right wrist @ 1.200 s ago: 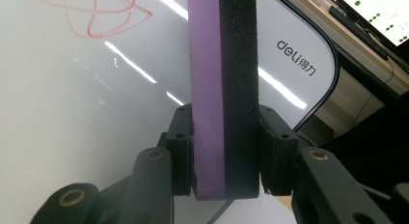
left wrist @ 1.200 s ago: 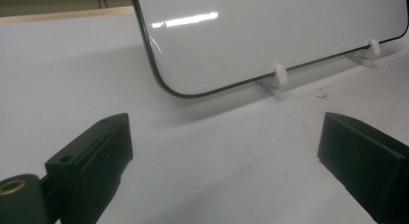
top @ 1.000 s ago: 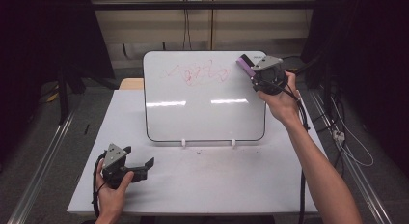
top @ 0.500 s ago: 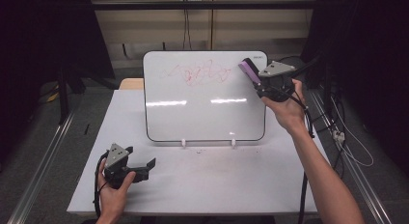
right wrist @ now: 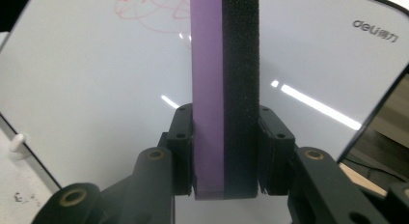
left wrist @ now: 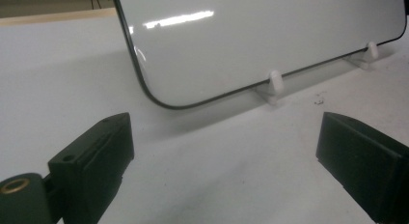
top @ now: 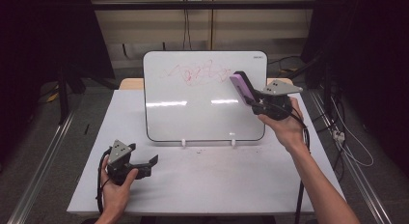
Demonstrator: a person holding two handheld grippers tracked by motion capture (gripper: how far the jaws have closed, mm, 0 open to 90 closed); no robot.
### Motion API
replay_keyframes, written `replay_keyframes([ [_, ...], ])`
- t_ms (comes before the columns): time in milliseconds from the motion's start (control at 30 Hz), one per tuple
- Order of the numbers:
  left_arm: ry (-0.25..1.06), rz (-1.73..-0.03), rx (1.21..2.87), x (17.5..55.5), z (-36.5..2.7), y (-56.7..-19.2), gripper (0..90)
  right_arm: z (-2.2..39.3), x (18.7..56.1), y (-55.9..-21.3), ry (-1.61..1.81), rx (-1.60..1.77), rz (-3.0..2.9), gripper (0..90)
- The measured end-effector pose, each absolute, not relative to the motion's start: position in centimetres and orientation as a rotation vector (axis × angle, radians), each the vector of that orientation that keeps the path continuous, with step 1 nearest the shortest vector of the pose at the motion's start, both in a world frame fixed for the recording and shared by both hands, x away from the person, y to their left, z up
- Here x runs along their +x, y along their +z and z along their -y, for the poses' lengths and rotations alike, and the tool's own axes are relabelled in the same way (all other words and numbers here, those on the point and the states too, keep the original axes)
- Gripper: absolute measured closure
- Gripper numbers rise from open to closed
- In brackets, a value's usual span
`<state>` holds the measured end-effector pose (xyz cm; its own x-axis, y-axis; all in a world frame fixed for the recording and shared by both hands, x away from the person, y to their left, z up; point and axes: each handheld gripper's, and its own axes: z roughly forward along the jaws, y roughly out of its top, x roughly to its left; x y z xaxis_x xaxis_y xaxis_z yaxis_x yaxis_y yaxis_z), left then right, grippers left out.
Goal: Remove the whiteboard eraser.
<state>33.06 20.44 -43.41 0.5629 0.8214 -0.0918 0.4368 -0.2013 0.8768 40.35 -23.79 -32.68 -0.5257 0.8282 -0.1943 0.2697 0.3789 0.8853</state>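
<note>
1. Jaws of the right gripper (top: pixel 256 102) clamp a purple-and-black eraser (top: pixel 243 87), raised before the whiteboard (top: pixel 193 103) beside red scribbles (top: pixel 197 72), forearm stretched forward.
2. Left gripper (top: pixel 147 166) rests low on the table (top: pixel 217 185), jaws wide.

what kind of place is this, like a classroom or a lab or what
Probably a lab or recording workspace, not a classroom: a plain white table holding only a small whiteboard, dark curtains on both sides, and loose cables on the floor beside metal rails.
</note>
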Motion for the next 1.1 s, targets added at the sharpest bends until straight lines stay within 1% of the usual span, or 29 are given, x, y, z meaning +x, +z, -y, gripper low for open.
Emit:
replay_keyframes([
  [167, 0.517, -1.013, 1.817, 33.5, -19.9, -42.7, 5.5, 23.7, 39.6, -34.0, 1.208, 0.967, -1.992, 64.6],
  [300, 0.478, -0.989, 1.787, 34.0, -19.3, -42.2, 5.3, 23.5, 38.9, -35.1, 1.261, 0.982, -1.975, 64.7],
  [367, 0.494, -0.94, 1.792, 34.2, -18.9, -42.0, 4.9, 23.2, 38.5, -35.8, 1.308, 0.984, -1.975, 64.7],
  [567, 0.489, -0.859, 1.8, 34.4, -17.2, -41.3, 5.3, 22.1, 37.4, -36.7, 1.377, 0.997, -1.996, 64.7],
  [733, 0.401, -0.832, 1.792, 34.4, -16.0, -40.8, 4.5, 21.5, 36.6, -37.3, 1.4, 0.98, -1.982, 64.7],
  [900, 0.385, -0.829, 1.762, 34.6, -14.8, -40.2, 4.3, 20.8, 35.7, -38.0, 1.468, 0.984, -1.954, 64.8],
  [1100, 0.407, -0.786, 1.734, 34.9, -13.1, -39.6, 3.9, 19.3, 34.9, -38.8, 1.522, 0.952, -1.947, 64.8],
])
